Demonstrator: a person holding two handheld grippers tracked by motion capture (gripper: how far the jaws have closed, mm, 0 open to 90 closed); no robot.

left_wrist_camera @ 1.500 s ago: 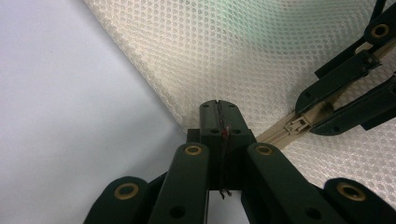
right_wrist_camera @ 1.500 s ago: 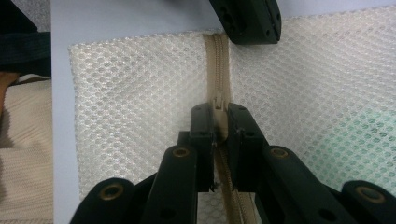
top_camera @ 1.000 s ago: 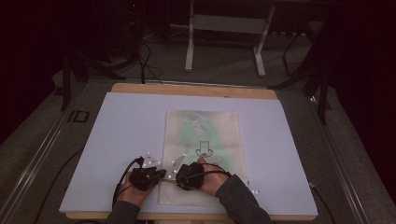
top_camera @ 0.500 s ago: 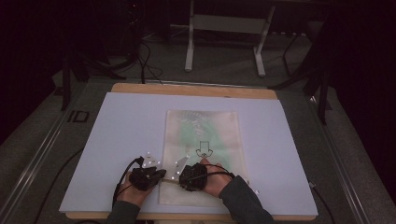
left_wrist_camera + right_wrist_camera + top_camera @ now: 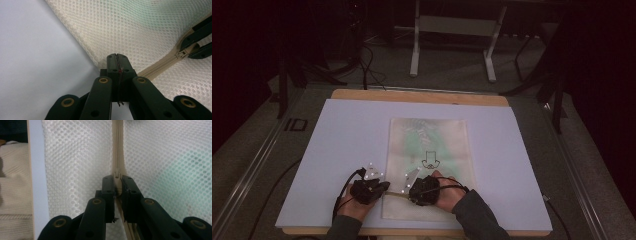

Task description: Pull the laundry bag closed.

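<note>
A cream mesh bag (image 5: 429, 145) with a greenish item and a black printed mark inside lies flat on the white board (image 5: 337, 145). Its zipper (image 5: 398, 195) runs along the near edge. My left gripper (image 5: 382, 188) is shut on the bag's edge at the zipper's end (image 5: 116, 58). My right gripper (image 5: 412, 192) is shut on the zipper pull (image 5: 117, 173), which sits between its two pads. In the left gripper view the right gripper's jaws hold the slider (image 5: 180, 53) at the right, with the zipper tape (image 5: 160, 67) running between both grippers.
The white board rests on a wooden table (image 5: 412, 95). Behind the table stand a metal frame (image 5: 452, 30) and loose cables (image 5: 367, 65) on the grey floor. A cream knitted cloth (image 5: 13, 182) shows past the board's near edge.
The right hand has crept slightly to the right with the zipper pull. The left hand has kept still on the bag's edge.
</note>
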